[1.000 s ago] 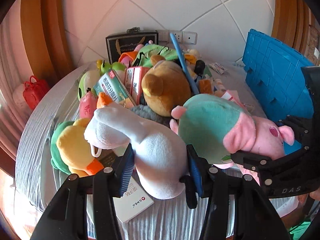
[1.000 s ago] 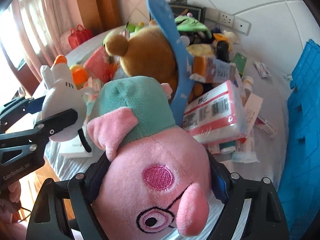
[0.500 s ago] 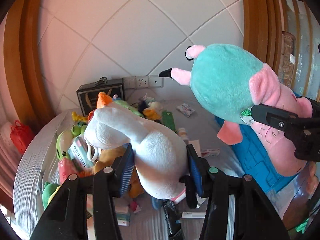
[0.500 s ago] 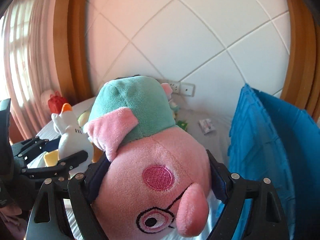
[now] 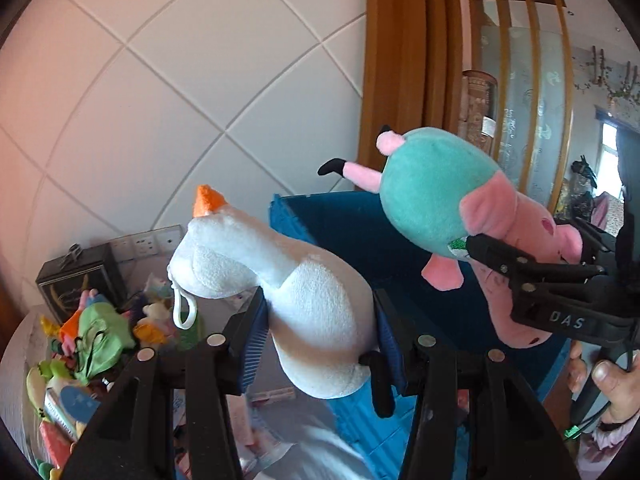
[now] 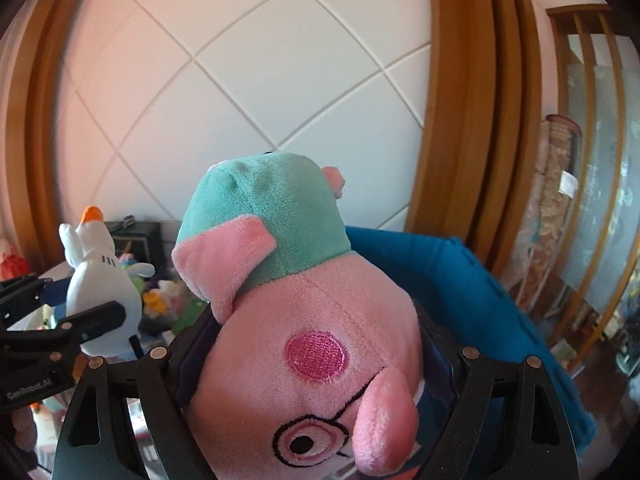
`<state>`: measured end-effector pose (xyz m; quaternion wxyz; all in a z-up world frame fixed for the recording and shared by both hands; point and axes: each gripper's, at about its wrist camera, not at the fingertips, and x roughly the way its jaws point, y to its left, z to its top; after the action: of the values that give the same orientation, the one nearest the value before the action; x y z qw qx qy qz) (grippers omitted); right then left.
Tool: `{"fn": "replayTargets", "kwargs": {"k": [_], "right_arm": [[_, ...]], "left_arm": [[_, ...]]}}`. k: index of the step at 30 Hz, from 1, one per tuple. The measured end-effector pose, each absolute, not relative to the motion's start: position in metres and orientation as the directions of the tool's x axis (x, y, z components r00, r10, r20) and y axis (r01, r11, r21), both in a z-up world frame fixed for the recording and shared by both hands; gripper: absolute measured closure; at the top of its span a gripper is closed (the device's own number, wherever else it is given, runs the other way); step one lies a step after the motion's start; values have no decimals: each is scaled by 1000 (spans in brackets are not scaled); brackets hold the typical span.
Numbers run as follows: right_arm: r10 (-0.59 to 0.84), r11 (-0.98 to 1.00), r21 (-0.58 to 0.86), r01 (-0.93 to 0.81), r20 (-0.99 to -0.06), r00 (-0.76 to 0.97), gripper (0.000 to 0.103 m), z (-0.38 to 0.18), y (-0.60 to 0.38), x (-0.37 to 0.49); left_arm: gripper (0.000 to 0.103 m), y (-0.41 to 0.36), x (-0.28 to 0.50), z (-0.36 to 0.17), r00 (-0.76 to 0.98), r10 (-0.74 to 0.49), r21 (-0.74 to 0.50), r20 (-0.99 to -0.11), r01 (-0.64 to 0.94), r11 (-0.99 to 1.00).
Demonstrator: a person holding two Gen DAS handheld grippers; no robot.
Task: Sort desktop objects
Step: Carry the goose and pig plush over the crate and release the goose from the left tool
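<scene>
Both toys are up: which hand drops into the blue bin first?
Probably right: its pig plush hangs over the blue bin; the left's white goose sits nearer the bin's edge.

Black tool [image 5: 320,332], seemingly blue-padded

Left hand-held gripper [image 5: 320,332] clamped, tilted slightly down; right hand-held gripper [image 6: 316,344] clamped wide.

Bright daylight, warm pink-orange cast on white tiled wall [image 5: 168,92] toward left edge, heavy fisheye bowing of door frame [image 6: 460,100], black vignette at corners, fg sharp, table clutter [image 5: 100,328] soft w/ slight motion blur, no harsh glare.
</scene>
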<state>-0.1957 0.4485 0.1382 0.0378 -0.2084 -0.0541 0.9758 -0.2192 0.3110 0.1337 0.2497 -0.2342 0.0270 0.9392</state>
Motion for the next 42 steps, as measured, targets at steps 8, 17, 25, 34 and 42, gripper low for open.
{"fn": "replayTargets", "kwargs": {"k": [8,17,25,34,42], "right_arm": [[277,-961,-162,-226,-501,-820,16,124,547,-223],[319,-944,-134,-302,-616,-720,16,80,613,-232],[327,-942,-147,-302,-612,-720,15,78,617,-231],[336,-940,-178,-292,-638,-693,14,74,614,-240],[332,-942,-186,-280,-657,-677,12,70,613,-243]], "left_arm": [[53,440,-270,132,-612,457,-27,-645,-579,-815],[52,498,-293,84,-452,361,-1,-816,-623,-782],[48,500,-300,69,-384,371,-38,-845,-649,-760],[47,501,-288,68,-406,361,-15,-840,-646,-763],[46,506,-287,68,-432,327,49,-841,-662,-748]]}}
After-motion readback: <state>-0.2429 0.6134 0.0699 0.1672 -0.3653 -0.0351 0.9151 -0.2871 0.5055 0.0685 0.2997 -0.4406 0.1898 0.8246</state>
